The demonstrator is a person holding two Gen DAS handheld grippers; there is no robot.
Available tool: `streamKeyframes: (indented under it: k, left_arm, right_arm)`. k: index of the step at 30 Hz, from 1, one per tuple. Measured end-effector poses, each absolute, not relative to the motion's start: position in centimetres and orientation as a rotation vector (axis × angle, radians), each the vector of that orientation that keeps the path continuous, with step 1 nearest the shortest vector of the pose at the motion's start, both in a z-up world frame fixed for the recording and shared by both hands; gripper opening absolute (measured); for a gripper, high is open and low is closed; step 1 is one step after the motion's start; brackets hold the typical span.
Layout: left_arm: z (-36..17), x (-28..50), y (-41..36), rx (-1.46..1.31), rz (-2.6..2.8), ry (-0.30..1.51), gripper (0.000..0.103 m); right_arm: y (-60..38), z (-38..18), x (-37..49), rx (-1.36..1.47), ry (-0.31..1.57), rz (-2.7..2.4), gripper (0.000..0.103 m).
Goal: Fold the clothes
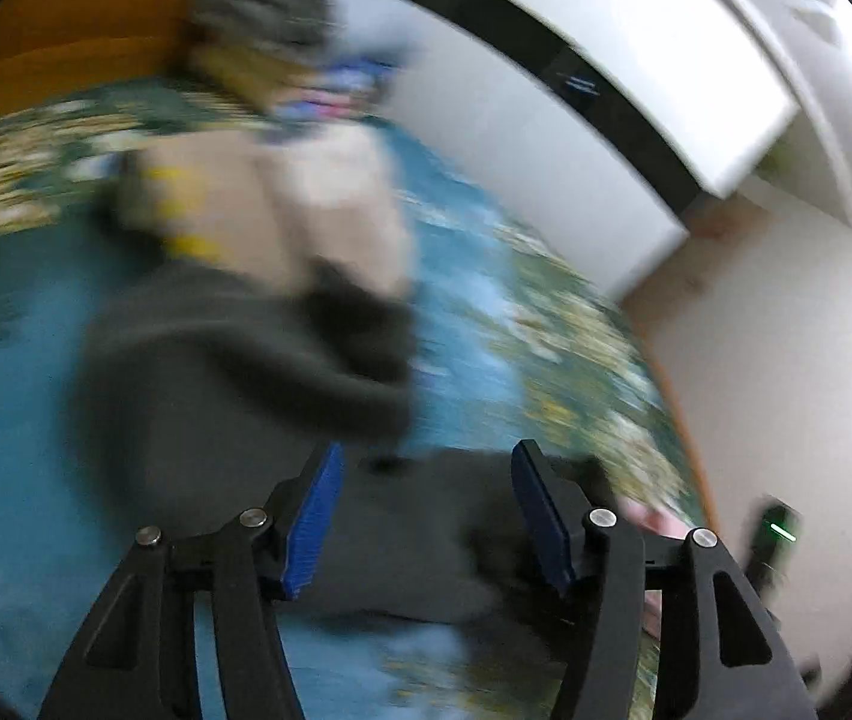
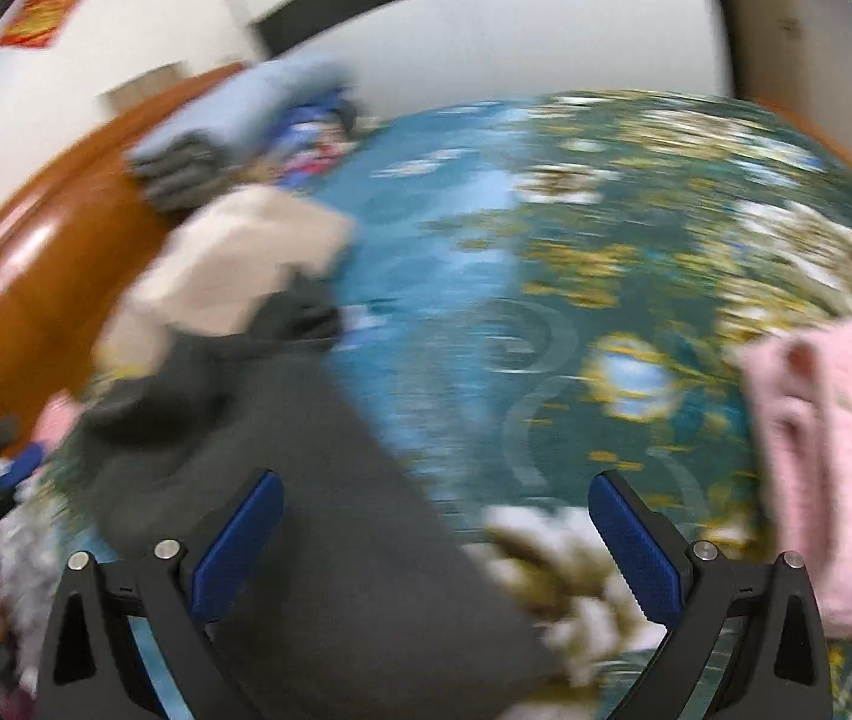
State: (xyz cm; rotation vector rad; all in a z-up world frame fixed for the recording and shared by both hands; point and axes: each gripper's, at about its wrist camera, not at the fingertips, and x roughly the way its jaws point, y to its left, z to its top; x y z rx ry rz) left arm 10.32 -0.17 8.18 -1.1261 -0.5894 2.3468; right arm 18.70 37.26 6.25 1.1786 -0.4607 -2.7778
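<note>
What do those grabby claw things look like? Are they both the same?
Yes, they look like twins. The left gripper and the right gripper each have two black plastic arms with triangle-shaped cutouts and round silver bolts at the joints. The fingers carry flat, bright blue pads with a bumpy, ribbed surface. No cables or sleeves show clearly in these blurry pictures.

Bright, heavy motion blur; fisheye-warped edges

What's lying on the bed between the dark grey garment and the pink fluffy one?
Only bare floral bedspread separates the dark grey garment from the pink fluffy garment, shown in the right wrist view.
</note>
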Motion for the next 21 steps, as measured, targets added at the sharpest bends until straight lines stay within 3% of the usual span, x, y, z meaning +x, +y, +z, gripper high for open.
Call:
streamKeyframes:
  k: [4, 6, 8, 15, 17, 21]
  left_arm:
    - [5.8, 10.2, -4.7, -1.222, 2.377, -0.773, 0.06]
    - [4.8, 10.6, -5.9, -1.252, 2.37, -0.816, 0.06]
    - [4.1, 11.0, -6.6, -1.272, 2.37, -0.831, 0.06]
    - [3.0, 11.1, -6.7, -1.289, 2.351, -0.856, 0.06]
    - [2.8, 11.1, -6.6, -1.297, 2.344, -0.857, 0.06]
    - [2.6, 11.0, -6.9, -1.302, 2.341, -0.865, 0.06]
  right_arm:
    - [32.9, 5.3, 18.3, 1.279, -0.1, -2.737, 0.103]
    - [32.4, 3.6, 18.0, 1.38, -0.053, -2.737, 0.097]
    - [32.5, 2.3, 17.8, 1.463, -0.045, -2.725, 0.075]
    - [33.7, -0.2, 17.9, 1.637, -0.11, -2.624, 0.043]
    - [33.3, -0.7, 18.4, 1.649, -0.038, -2.615, 0.02]
    - [34.6, 0.4, 16.5, 1.627, 0.001, -2.717, 0.012]
